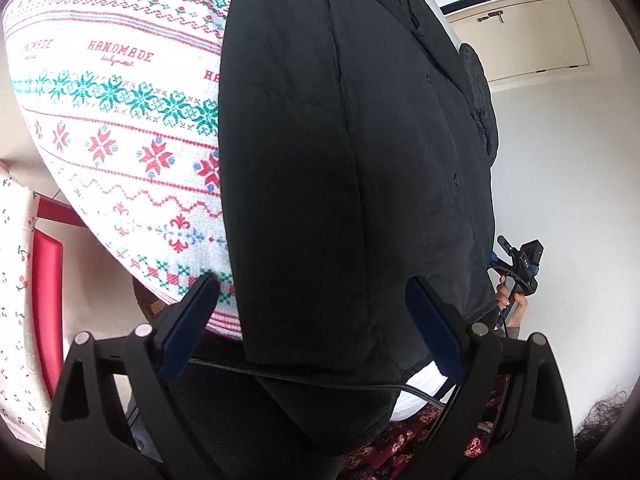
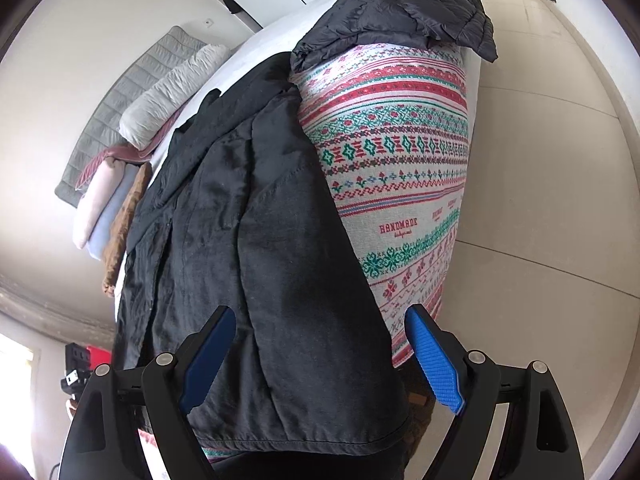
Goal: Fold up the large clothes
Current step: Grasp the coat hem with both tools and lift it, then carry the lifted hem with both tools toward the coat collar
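A large black buttoned garment [image 1: 340, 184] lies spread over a bed covered by a patterned "HANDMADE" cloth [image 1: 120, 120]. My left gripper [image 1: 312, 292] is open, its blue pads apart over the garment's near hem, holding nothing. In the right wrist view the same black garment [image 2: 256, 248] runs down the patterned cloth [image 2: 400, 184]. My right gripper [image 2: 320, 316] is open over the garment's lower part, empty. The other hand-held gripper [image 1: 520, 268] shows past the garment's right edge.
A dark quilted jacket [image 2: 400, 12] lies at the far end of the bed. Pillows [image 2: 172, 96] and folded fabrics [image 2: 108, 208] are stacked on the left. A red chair [image 1: 48, 272], a pale wall and tiled floor [image 2: 540, 200] surround the bed.
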Motion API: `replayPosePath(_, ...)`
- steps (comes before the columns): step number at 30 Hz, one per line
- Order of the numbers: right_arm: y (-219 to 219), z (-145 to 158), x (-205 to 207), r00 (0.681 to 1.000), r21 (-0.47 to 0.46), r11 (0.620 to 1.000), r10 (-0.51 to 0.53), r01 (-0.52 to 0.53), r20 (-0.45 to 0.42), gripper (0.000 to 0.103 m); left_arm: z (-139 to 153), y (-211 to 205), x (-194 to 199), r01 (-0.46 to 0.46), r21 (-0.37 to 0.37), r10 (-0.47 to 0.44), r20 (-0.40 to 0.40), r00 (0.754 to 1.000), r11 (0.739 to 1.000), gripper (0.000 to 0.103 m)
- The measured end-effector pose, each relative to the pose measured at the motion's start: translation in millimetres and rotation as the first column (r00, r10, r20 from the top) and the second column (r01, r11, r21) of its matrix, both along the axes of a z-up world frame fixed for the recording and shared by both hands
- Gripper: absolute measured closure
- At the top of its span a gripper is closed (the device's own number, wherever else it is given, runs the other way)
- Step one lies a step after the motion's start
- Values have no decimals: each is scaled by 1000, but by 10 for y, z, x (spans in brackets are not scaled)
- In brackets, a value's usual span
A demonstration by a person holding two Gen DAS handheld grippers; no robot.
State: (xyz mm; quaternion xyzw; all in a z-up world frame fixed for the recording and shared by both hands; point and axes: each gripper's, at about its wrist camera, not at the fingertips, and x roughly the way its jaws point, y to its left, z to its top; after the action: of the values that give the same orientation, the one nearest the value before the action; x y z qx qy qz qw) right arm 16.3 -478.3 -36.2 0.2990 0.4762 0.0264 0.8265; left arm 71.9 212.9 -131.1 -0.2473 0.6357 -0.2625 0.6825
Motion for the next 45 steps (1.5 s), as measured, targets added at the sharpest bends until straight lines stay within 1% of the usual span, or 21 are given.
replayPosePath(1,-27,-26,-10,1000,11,1000,1,-1,-5,15,9,-17,-9,6,-3,-6,2,1000,1000,12)
replayPosePath(5,-73,-105,-50,999,47,999,28,-27,-21,15,58,-74,-72,23,-18,-22,15,1000,1000,27)
replayPosePath(9,-23,-160,-68,997,99,992,79,-77,-17,15,118,-178,-157,24,-12,-24,26,999,1000,35)
replayPosePath(10,2,-166,-67,996,100,991,91,-89,-16,16,135,-187,-170,23,-7,-23,30,999,1000,37)
replayPosePath(11,35,-165,-69,995,97,990,103,-101,-12,19,151,-194,-189,21,-3,-21,33,999,1000,41)
replayPosePath(12,72,-160,-77,993,90,989,119,-118,-7,24,169,-223,-207,19,0,-19,36,999,1000,45)
replayPosePath(14,142,-134,-88,989,67,987,146,-145,-14,52,234,-242,-217,21,5,-22,49,999,1000,50)
replayPosePath(15,181,-111,-102,987,59,985,161,-160,-17,59,270,-258,-235,24,4,-25,56,998,1000,54)
replayPosePath(16,212,-74,-122,984,51,983,177,-177,-13,73,303,-266,-242,28,4,-28,66,997,1000,56)
replayPosePath(17,240,-27,-141,982,42,981,187,-187,-2,83,342,-276,-248,31,5,-31,77,997,1000,63)
replayPosePath(18,264,33,-161,980,39,979,198,-199,16,88,394,-298,-249,33,3,-33,90,995,999,73)
replayPosePath(19,285,109,-180,977,45,977,207,-209,43,92,454,-322,-248,31,-5,-31,108,994,999,78)
replayPosePath(20,306,200,-199,974,54,975,212,-217,81,93,520,-326,-238,29,-23,-26,125,992,999,83)
replayPosePath(25,465,697,-145,948,75,972,199,-224,250,95,868,-385,-105,31,-128,-1,226,974,991,89)
replayPosePath(28,601,986,-14,930,49,971,209,-234,304,95,1104,-385,28,20,-182,34,289,957,983,90)
replayPosePath(32,760,1328,269,911,17,973,210,-231,354,95,1413,-389,267,-9,-220,90,359,929,975,90)
replayPosePath(36,793,1590,560,897,12,981,173,-194,407,95,1669,-423,570,-39,-217,127,412,902,975,90)
replayPosePath(40,719,1778,880,886,40,987,123,-157,447,95,1910,-493,947,-68,-213,160,452,878,975,90)
replayPosePath(43,699,1886,1146,882,45,990,97,-133,461,95,2005,-446,1243,-84,-209,174,461,870,974,90)
replayPosePath(45,682,1940,1328,882,50,992,82,-119,464,95,2016,-428,1414,-93,-195,175,458,871,976,90)
